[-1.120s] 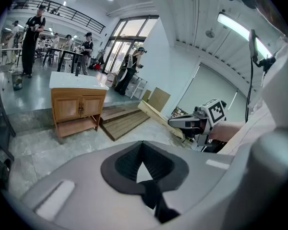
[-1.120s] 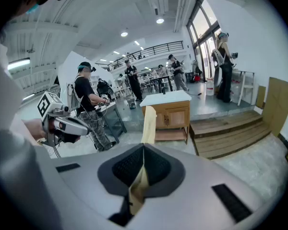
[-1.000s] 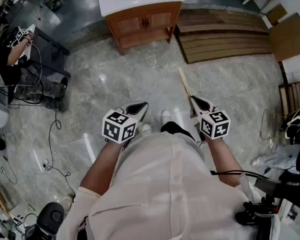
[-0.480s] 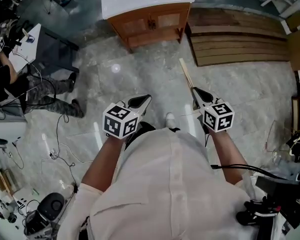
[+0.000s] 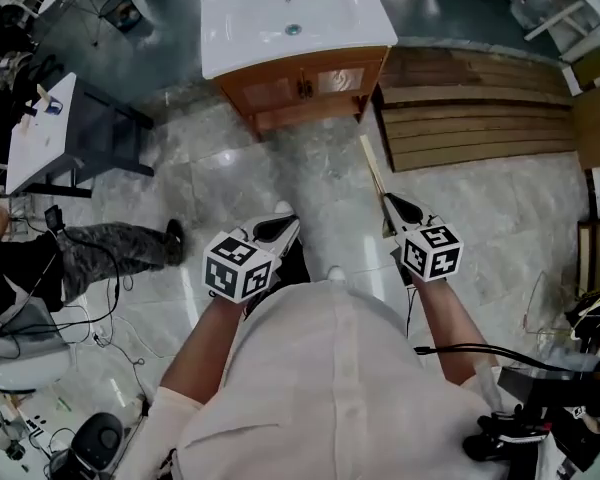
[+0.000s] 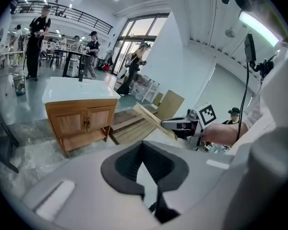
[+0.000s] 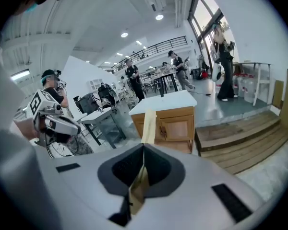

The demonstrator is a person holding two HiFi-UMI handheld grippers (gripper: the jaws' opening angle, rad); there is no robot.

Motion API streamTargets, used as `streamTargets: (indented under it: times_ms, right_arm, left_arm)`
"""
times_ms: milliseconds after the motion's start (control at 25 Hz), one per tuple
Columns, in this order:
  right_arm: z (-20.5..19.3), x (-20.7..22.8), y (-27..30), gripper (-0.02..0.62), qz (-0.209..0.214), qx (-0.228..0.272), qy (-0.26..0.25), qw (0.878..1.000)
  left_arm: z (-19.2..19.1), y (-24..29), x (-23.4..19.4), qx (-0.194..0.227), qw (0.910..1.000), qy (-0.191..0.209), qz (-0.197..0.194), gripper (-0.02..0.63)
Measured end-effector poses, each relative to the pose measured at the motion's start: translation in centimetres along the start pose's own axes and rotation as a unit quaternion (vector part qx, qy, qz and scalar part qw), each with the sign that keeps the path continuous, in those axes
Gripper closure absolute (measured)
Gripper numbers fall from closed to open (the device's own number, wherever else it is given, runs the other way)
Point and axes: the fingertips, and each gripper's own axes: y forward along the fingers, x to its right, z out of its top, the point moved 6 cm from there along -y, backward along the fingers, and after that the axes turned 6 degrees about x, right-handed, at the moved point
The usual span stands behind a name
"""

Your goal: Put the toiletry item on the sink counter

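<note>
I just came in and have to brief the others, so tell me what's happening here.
A person in a pale shirt holds a gripper in each hand. The right gripper is shut on a long, thin tan cardboard box, which points toward the white sink counter on its wooden cabinet. The left gripper is shut and empty. The person stands on the grey stone floor short of the cabinet; the box is not yet on the counter.

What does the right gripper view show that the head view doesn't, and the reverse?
Only the right gripper view: the right tool clamped shut on the long tan box, seen close, plus people standing far behind. Only the head view: the basin's drain and the wearer's pale shirt. Both: the box itself, the white-topped wooden vanity and the plank platform beside it.
</note>
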Motion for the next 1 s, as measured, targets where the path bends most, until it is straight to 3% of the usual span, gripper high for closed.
streamTargets:
  times_ms: [320,520,760,1000]
  right_arm:
    - [9.2,3.0,9.5,0.591,-0.05,0.01,-0.012,0.999]
    - [13.7,5.9,15.6,0.591,-0.091,0.032,-0.003,0.995]
    - [18.0,11.4,21.8,0.591,-0.11,0.024,-0.007,0.994]
    - [23.2,20.1,30.5,0.591,-0.115,0.016,-0.029,0.993]
  left_arm:
    - [9.6,2.3,-10.0,0.008,0.9988,0.035,-0.035,0.6]
    - [13.2,3.3,-16.0,0.002,0.9978,0.048,-0.045,0.6]
    - [16.0,5.2,-21.1,0.005,0.9995,0.016,-0.028,0.6]
    - [20.2,8.8,-26.4,0.011,0.9996,-0.015,0.024,0.6]
